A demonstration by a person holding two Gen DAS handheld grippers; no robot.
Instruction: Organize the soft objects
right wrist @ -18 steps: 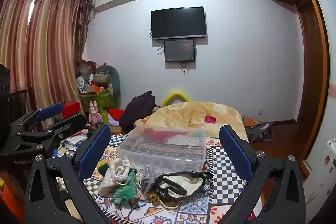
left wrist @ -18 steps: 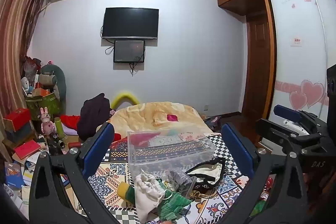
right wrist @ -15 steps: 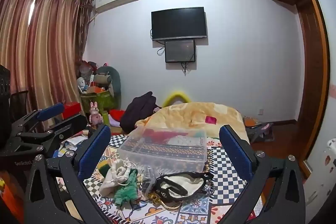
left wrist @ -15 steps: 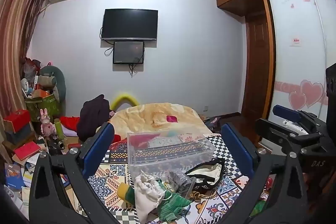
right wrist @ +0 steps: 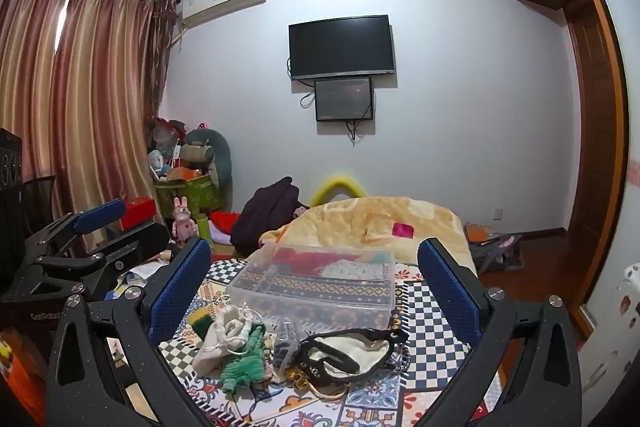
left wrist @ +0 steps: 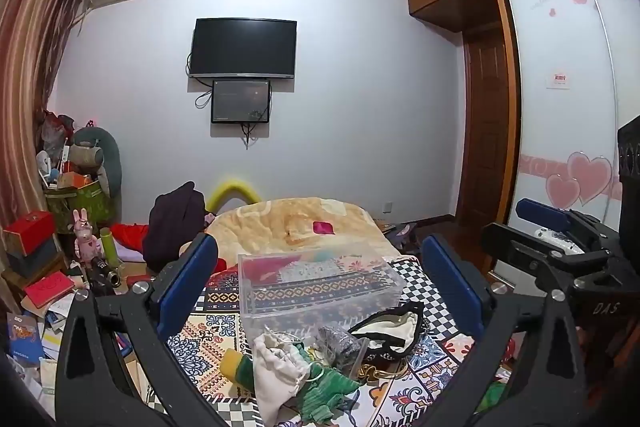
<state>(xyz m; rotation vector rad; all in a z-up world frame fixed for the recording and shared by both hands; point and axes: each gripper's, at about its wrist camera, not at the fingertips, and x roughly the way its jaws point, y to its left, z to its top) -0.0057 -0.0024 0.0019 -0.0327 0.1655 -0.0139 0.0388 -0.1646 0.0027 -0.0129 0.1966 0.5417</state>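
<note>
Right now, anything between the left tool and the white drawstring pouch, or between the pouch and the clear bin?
Nothing visible. The left tool hangs open above the white drawstring cloth pouch; the clear plastic bin sits just behind it, top open. A green knit piece lies alongside, touching.

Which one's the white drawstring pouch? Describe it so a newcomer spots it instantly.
Start at the clear plastic storage box on the patterned bedspread. In the soft pile in front of it, the white cloth drawstring pouch lies leftmost, beside the green knitted item. Unlike the black-trimmed cream bag, it is plain white.
</note>
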